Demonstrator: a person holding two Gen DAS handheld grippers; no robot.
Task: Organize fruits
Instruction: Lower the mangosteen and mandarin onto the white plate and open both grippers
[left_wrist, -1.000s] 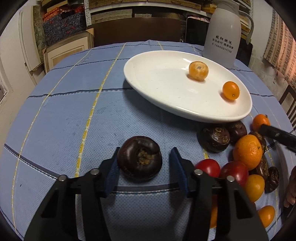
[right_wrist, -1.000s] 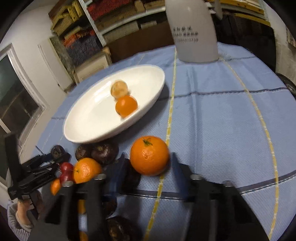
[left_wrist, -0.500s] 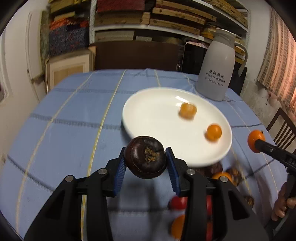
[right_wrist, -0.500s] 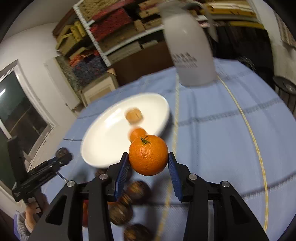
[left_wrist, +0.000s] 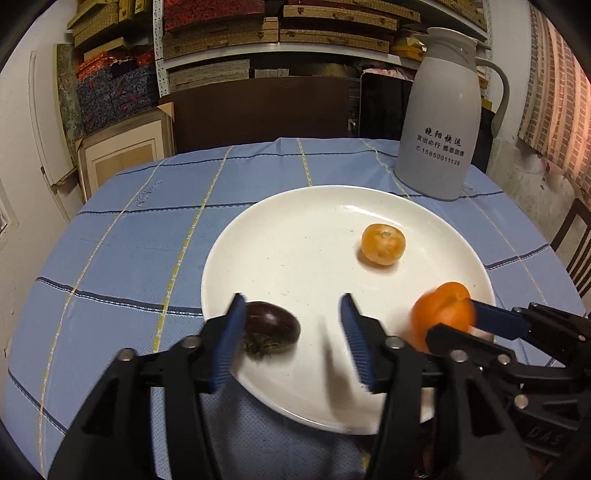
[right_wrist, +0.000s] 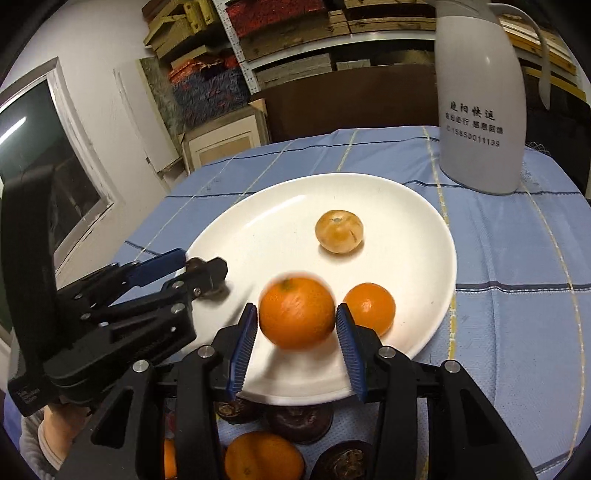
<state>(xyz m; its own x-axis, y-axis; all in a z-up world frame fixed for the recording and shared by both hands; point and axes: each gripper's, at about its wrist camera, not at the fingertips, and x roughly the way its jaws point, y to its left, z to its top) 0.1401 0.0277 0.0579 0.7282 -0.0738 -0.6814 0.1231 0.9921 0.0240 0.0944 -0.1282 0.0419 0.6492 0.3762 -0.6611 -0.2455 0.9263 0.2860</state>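
A white plate (left_wrist: 295, 240) (right_wrist: 406, 206) sits on the blue checked cloth. My left gripper (left_wrist: 291, 332) is open over the plate's near left rim; a dark mangosteen (left_wrist: 271, 328) lies on the plate against its left finger. My right gripper (right_wrist: 295, 328) has its jaws beside a blurred orange (right_wrist: 297, 314) (left_wrist: 443, 314) over the plate, a small gap showing. A pale mandarin (left_wrist: 383, 244) (right_wrist: 340, 236) and a small orange (right_wrist: 369, 306) lie on the plate.
A grey thermos jug (left_wrist: 439, 110) (right_wrist: 480, 96) stands behind the plate. Several loose fruits, an orange (right_wrist: 264, 456) and dark mangosteens (right_wrist: 299, 421), lie on the cloth in front of the plate. Shelves and boxes line the back wall.
Both grippers carried their fruit over the plate. The left gripper opened and the mangosteen dropped onto the plate. The right gripper's jaws widened around the orange, which is blurred.
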